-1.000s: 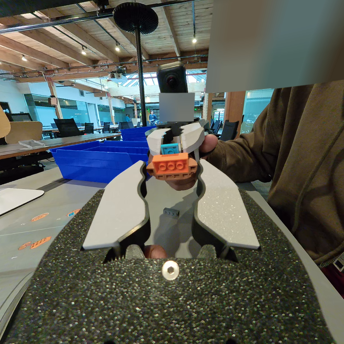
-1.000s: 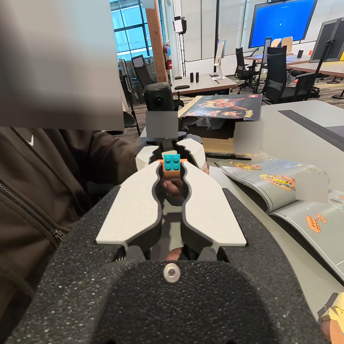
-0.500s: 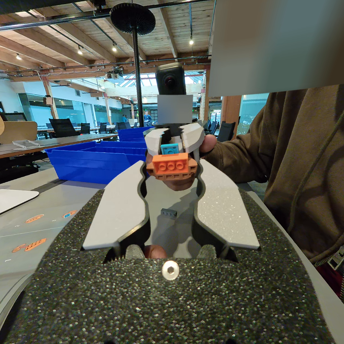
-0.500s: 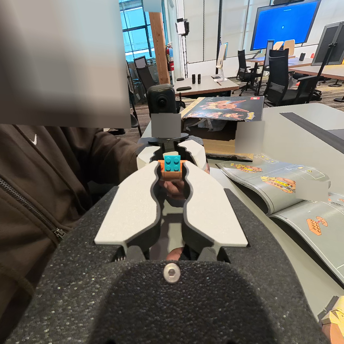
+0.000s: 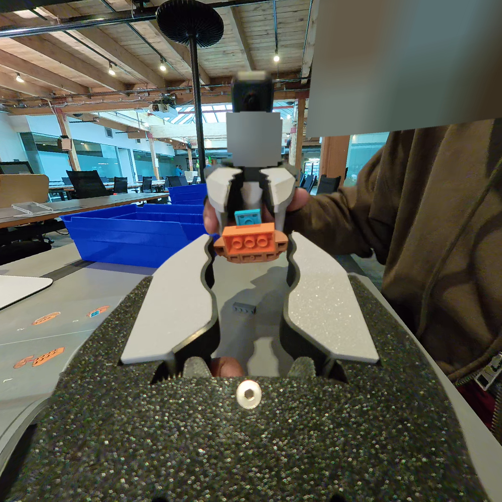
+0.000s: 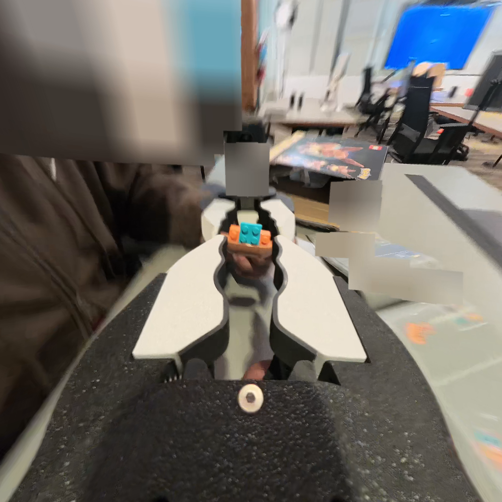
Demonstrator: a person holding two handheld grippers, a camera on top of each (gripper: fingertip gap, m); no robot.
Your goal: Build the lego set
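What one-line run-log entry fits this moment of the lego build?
left hand-held gripper: shut on orange piece | right hand-held gripper: open | teal brick: on orange piece | right wrist view: blurred

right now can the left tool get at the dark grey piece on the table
Probably not: the left tool is shut on the orange piece, though the dark grey piece itself lies uncovered.
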